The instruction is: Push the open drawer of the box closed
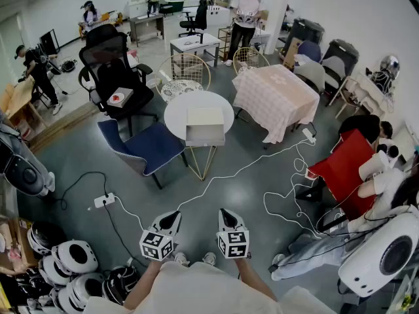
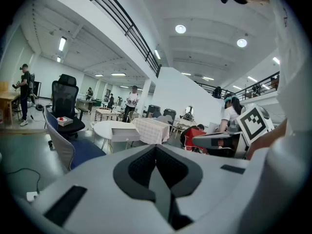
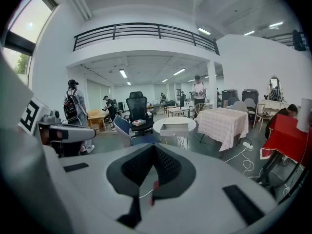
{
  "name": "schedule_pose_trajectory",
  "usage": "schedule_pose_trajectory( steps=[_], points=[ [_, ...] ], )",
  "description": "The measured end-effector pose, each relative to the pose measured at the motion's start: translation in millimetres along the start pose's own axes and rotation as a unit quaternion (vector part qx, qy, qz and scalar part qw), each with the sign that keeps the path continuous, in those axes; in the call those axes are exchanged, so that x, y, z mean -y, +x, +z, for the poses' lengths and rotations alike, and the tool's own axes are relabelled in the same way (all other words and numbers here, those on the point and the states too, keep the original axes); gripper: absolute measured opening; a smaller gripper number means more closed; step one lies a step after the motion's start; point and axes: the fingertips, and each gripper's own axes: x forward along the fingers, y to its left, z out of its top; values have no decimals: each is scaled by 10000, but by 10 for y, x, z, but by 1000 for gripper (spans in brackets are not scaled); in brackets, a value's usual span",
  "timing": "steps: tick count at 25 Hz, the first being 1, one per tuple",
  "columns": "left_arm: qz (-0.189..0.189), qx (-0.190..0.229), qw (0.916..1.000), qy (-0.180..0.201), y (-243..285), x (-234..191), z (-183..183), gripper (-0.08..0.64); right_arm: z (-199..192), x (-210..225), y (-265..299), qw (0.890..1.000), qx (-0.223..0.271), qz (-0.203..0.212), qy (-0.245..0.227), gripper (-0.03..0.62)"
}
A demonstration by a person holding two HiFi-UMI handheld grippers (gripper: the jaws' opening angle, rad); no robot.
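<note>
A pale box (image 1: 205, 117) lies on a round white table (image 1: 177, 113) some way ahead across the floor, its drawer (image 1: 205, 136) pulled out towards me. Both grippers are held low and close to my body, far from the table. My left gripper (image 1: 174, 214) and my right gripper (image 1: 224, 212) point forward with their jaws together and nothing between them. In the left gripper view the box (image 2: 125, 133) is small and distant beyond the shut left gripper (image 2: 156, 148). The right gripper view shows the open drawer (image 3: 174, 127) past the shut right gripper (image 3: 155, 148).
A blue chair (image 1: 148, 146) stands left of the table and a black office chair (image 1: 112, 70) behind it. A table with a checked cloth (image 1: 275, 97) is to the right. White cables (image 1: 262, 175) and a power strip (image 1: 105, 200) cross the floor. Helmets (image 1: 72, 260) lie at lower left. People stand around the room.
</note>
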Motion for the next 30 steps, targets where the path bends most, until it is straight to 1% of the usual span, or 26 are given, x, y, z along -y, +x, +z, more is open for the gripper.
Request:
schedule_pose_trajectory(
  steps=[6,13,20,30],
  points=[
    [-42,7,10000,-1,92,22,42,12,42,81,5,10000,29,-29,-3,15],
    [-51,-54,10000,1,170,112,14,12,-30,175,-27,10000,-2,3,77,15],
    [56,-94,9999,-28,218,199,-54,12,-103,312,-74,9997,-5,121,190,16],
    [239,-167,9996,-39,277,327,-144,12,-279,506,-130,9994,-166,249,158,15]
  ],
)
